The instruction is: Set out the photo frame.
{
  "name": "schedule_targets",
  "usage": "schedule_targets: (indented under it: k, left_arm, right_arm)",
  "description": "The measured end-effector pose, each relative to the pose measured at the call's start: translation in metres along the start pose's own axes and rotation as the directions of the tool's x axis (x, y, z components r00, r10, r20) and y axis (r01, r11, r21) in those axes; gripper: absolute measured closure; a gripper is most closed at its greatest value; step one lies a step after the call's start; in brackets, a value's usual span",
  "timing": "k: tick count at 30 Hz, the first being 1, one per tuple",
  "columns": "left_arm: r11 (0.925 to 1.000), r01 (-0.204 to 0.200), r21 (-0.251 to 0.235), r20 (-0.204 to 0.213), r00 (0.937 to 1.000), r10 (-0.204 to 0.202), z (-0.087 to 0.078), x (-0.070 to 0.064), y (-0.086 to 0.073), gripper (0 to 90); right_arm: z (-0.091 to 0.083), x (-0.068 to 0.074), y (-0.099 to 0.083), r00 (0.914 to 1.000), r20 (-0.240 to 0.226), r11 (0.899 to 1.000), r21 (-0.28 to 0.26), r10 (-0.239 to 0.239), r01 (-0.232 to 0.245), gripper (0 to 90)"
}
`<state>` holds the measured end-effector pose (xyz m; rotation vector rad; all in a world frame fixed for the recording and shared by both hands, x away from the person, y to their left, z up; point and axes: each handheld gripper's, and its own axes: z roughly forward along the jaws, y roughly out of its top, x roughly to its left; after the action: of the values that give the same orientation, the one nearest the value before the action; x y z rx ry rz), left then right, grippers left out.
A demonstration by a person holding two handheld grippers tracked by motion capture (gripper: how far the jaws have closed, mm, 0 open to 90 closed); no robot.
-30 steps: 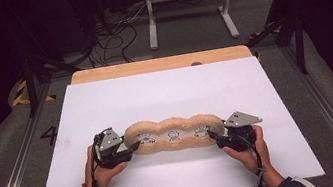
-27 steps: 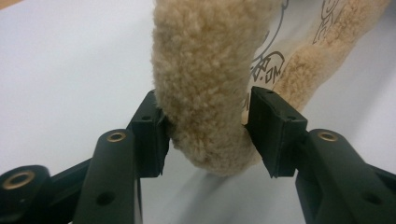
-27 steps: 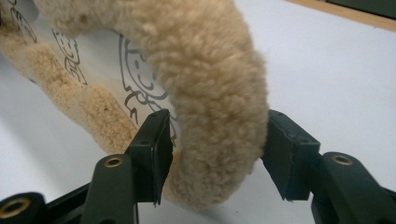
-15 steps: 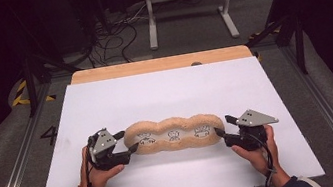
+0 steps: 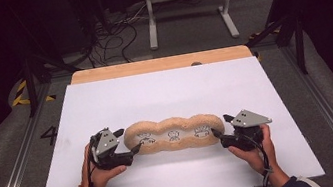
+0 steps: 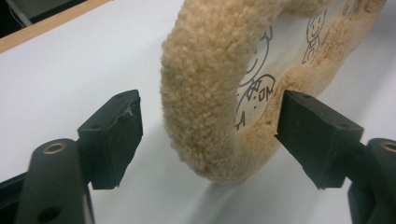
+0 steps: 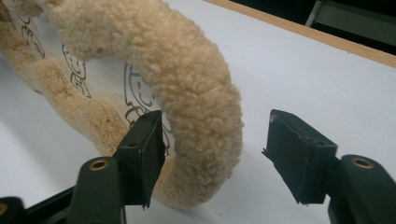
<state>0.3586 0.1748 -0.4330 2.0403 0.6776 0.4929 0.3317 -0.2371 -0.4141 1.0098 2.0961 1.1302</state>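
A long tan fleece pad (image 5: 173, 134) with a fluffy rim and small cartoon drawings on its pale inner panel lies across the white table top (image 5: 164, 94). My left gripper (image 5: 135, 149) is at its left end, open, the jaws straddling the fluffy rim (image 6: 205, 98) without pinching it. My right gripper (image 5: 215, 134) is at the right end, open too, with the rim (image 7: 196, 107) between its jaws. A hand holds each gripper from the near edge.
A wooden strip (image 5: 160, 64) runs along the far edge of the table. Beyond it the floor holds cables (image 5: 110, 36) and a white metal stand (image 5: 188, 4). Metal rails (image 5: 17, 157) run along both sides of the table.
Both grippers have opened and let go of the pad's ends. The pad has settled flat on the table, slightly nearer to me.
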Motion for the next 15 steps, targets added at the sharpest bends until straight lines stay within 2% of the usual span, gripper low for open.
schedule_targets:
  k: [3,6,15]
  left_arm:
    - [1.0,0.007,-0.007,0.022,0.9997,-0.007,-0.0006,-0.0009,0.0014,18.0]
    - [0.9998,-0.018,0.008,0.035,0.9992,0.018,0.0002,-0.0028,0.0014,15.7]
    - [0.9982,-0.055,0.023,0.038,0.9978,0.054,-0.0059,-0.0056,0.0013,11.3]
  right_arm:
    - [0.0002,0.0001,0.0025,0.9999,-0.012,1.0,0.006,-0.01,0.01,31.4]
    - [0.0015,0.0017,0.0039,0.9996,-0.018,0.999,0.022,-0.024,0.024,25.7]
    - [-0.0009,-0.0003,0.0024,0.9989,-0.036,0.999,0.034,-0.031,0.032,15.8]
